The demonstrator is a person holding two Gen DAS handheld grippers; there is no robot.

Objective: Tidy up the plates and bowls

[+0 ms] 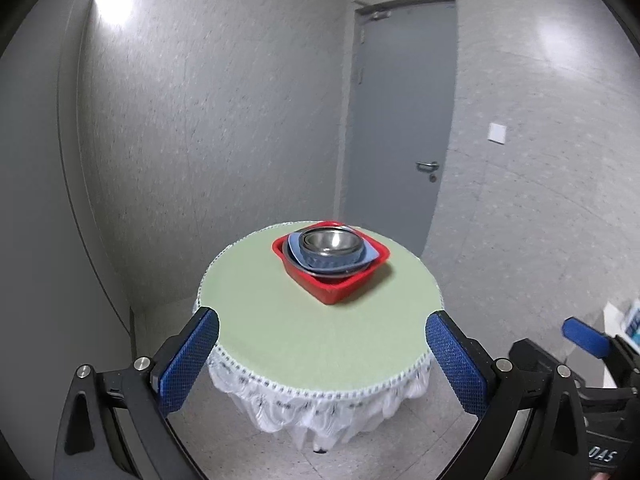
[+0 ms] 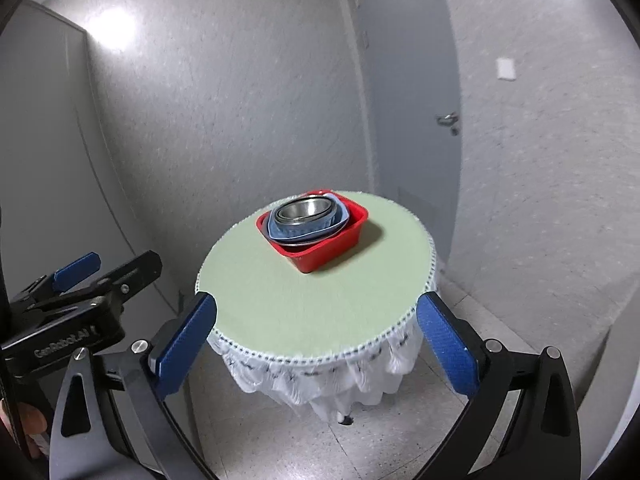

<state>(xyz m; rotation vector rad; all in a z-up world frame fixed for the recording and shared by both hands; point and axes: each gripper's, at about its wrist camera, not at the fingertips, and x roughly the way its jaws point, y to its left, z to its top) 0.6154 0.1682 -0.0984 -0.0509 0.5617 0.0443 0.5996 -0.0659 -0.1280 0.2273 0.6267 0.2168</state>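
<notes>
A red square dish (image 1: 334,290) (image 2: 320,254) stands on the round green table (image 1: 288,328) (image 2: 304,304), toward its far side. Nested in it are a light blue plate (image 1: 294,250) (image 2: 280,232), a dark blue bowl (image 1: 330,262) (image 2: 298,225) and a steel bowl (image 1: 330,240) (image 2: 304,208) on top. My left gripper (image 1: 322,334) is open and empty, held back from the table's near edge. My right gripper (image 2: 316,316) is open and empty, also short of the table. The right gripper shows at the right edge of the left wrist view (image 1: 584,338); the left gripper shows at the left of the right wrist view (image 2: 76,268).
The table has a white frilled skirt (image 1: 320,408) (image 2: 320,376) and stands in a corner of grey walls. A grey door (image 1: 400,120) (image 2: 408,80) is behind it to the right. A white box (image 1: 624,324) sits low at the far right. The floor is tiled.
</notes>
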